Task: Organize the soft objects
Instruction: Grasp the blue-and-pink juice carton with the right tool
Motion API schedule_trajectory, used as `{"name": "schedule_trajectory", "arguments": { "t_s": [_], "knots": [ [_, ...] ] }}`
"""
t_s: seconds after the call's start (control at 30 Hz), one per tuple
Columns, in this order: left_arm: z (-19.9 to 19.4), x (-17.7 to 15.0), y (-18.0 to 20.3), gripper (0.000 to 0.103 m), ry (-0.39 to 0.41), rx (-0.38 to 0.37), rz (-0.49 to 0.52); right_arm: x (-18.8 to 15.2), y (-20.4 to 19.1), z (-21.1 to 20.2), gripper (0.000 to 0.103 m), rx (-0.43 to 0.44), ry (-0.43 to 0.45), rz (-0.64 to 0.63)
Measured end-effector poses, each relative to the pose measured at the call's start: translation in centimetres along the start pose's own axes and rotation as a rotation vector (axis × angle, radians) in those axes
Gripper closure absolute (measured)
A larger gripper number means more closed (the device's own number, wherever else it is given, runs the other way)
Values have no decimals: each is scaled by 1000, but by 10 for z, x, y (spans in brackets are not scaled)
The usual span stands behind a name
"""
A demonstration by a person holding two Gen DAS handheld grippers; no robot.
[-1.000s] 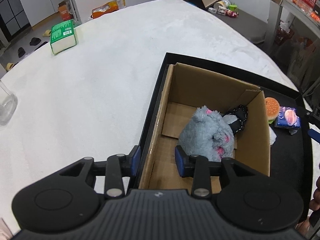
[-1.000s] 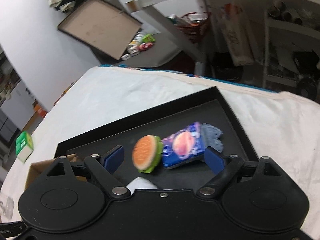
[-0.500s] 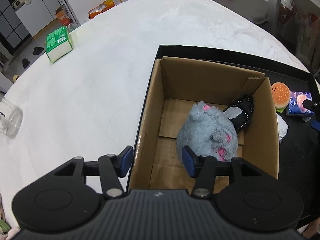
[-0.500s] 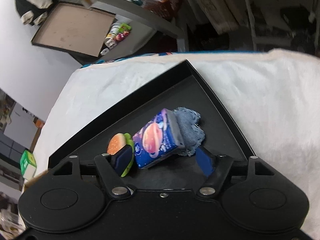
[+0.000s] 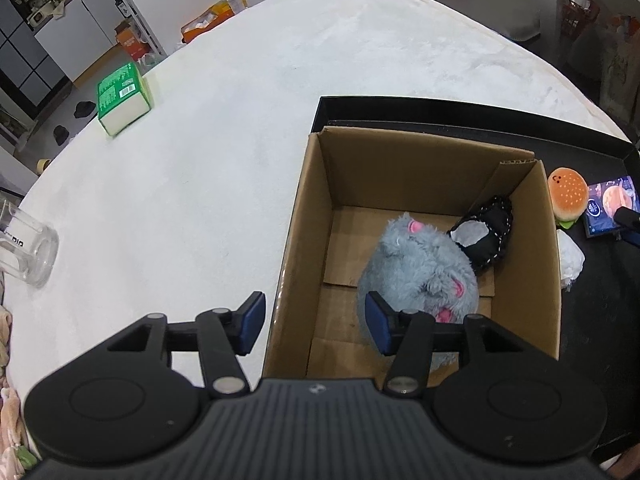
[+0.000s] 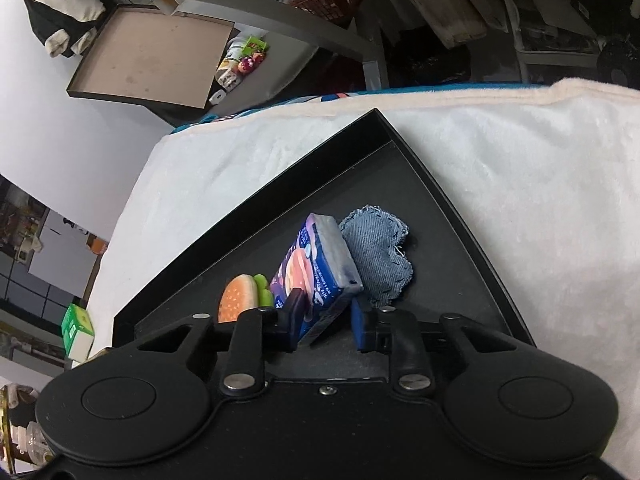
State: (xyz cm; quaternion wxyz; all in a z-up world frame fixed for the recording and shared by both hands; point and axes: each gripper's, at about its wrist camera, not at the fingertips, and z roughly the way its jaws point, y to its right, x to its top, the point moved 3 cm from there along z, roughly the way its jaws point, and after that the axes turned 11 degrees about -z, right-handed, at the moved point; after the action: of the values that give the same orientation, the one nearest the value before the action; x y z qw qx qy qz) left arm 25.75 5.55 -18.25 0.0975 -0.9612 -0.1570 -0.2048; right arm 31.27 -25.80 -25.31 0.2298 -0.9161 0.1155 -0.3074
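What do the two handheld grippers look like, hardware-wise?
Both match. The left gripper and right gripper are matte black plastic: two round discs flank each body, with angled linkage arms on silver pivot screws running out to flat blue finger pads. The left body has a ribbed centre panel with a small logo. No cables or sleeves are visible.

light: even, bright indoor, soft shadows | glare: white table [image 5: 248, 128] nearly washed out | dark: black tray [image 6: 400, 184] loses detail | focus: sharp centre, no motion blur | distortion: strong fisheye bending at edges
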Motion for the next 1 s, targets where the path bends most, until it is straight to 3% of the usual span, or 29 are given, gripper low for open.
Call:
{"name": "schedule_trajectory", "arguments": {
  "t_s": [0.43,1.0],
  "knots": [
    [-18,-7,-9,50,20,-23,-1,5,-8,-27,86,37,37,-23],
    [-24,-13,-21,50,42,-145,-15,9,-41,-57,86,100,100,-119]
  ]
}}
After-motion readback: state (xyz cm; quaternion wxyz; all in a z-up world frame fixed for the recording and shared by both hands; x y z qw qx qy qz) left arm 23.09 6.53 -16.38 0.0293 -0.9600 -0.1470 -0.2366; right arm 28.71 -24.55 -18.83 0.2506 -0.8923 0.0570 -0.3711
